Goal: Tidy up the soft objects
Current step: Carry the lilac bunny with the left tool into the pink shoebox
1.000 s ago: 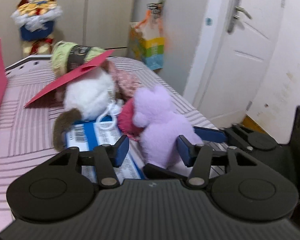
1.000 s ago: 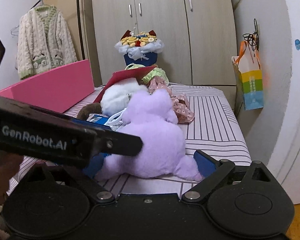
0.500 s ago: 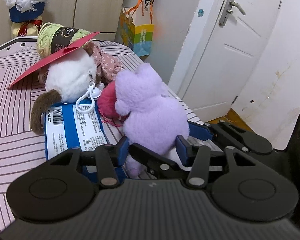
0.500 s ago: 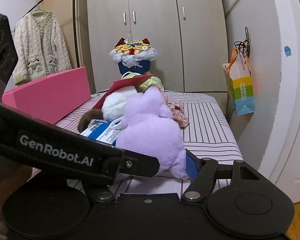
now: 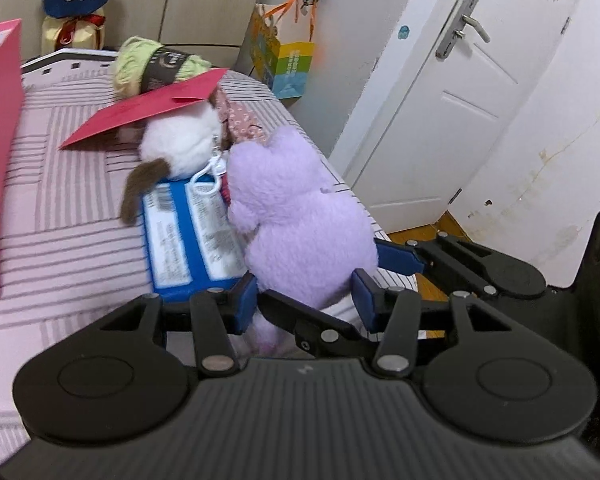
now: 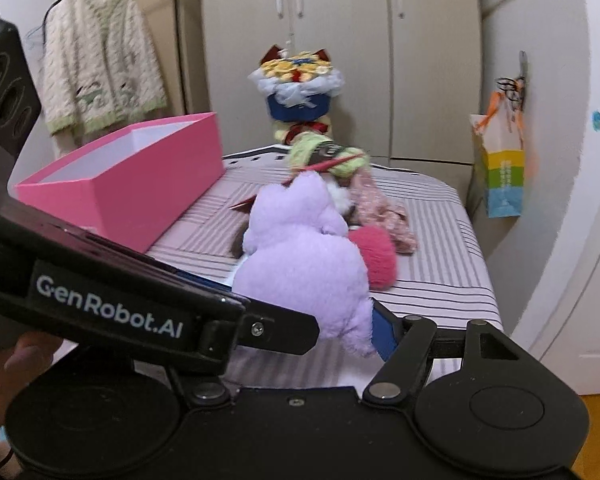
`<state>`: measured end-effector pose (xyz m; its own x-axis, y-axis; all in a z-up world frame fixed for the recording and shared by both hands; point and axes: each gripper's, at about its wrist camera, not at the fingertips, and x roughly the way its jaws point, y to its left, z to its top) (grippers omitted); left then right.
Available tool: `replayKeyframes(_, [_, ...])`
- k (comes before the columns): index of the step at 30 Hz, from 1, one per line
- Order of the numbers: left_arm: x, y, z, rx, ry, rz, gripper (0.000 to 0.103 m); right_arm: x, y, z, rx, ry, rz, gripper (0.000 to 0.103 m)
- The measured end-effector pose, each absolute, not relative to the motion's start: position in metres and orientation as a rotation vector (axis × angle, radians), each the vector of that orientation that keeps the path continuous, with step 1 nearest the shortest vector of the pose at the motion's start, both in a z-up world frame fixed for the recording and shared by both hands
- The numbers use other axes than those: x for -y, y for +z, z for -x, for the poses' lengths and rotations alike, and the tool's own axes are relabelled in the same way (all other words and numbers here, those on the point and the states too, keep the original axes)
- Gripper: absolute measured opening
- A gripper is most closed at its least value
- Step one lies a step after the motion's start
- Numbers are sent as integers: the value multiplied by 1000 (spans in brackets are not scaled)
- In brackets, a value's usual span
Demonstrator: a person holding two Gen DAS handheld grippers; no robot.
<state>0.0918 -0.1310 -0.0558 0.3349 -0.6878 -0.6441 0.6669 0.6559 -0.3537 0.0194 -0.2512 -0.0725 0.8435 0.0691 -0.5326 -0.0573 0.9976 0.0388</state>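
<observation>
Your right wrist view takes in the open pink box [image 6: 124, 184] and the hanging cardigan [image 6: 100, 60], while your left wrist view alone shows the blue packet [image 5: 188, 240], the red envelope [image 5: 148, 110] and the white door [image 5: 452, 112]. The fluffy purple plush toy [image 5: 300, 220] sits at the near edge of the striped bed [image 5: 60, 240], clamped between both grippers: your left gripper [image 5: 306, 300] pinches its lower end, your right gripper [image 6: 340, 320] its body. Beside it lie a white plush [image 5: 180, 144] and green yarn [image 5: 156, 60], wardrobe [image 6: 340, 40] behind.
</observation>
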Motion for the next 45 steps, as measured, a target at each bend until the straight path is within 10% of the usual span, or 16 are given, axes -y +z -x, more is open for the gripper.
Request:
replayKeyframes(25, [-53,9,-76,-865,-645,171,48,99,-7,-32,-575,436,80,75])
replayKeyframes(45, [-101,38,-271,-887,-533,241,50,59,27,-230,-611,474,98,73])
